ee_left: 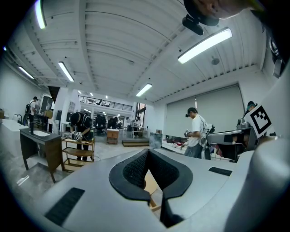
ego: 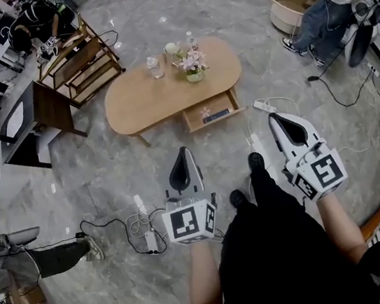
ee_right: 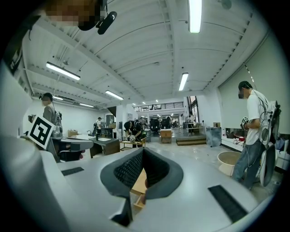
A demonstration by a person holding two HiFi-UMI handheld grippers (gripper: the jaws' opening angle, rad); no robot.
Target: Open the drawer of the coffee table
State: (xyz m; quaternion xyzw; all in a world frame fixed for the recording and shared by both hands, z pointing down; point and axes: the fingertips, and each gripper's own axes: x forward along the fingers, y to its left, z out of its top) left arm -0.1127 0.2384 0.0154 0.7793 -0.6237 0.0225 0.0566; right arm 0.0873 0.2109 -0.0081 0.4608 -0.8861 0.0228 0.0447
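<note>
Pressed together, nothing pinched: left tongs [ego: 182, 153] and right tongs [ego: 275, 119]. Both held over the floor [ego: 109, 177], well apart from the oval worktop [ego: 140, 102] ahead. Its drawer [ego: 222, 119] stands pulled out toward the person. Inside are a small pink item [ego: 205, 112] and a flat dark-blue one [ego: 217, 115], kinds unclear. On top: potted flowers [ego: 193, 66], glass [ego: 155, 66], bottle [ego: 191, 40].

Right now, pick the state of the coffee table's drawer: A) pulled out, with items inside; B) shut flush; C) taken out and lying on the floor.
A: the drawer juts out from the coffee table's near side, open, with small items showing inside it.
</note>
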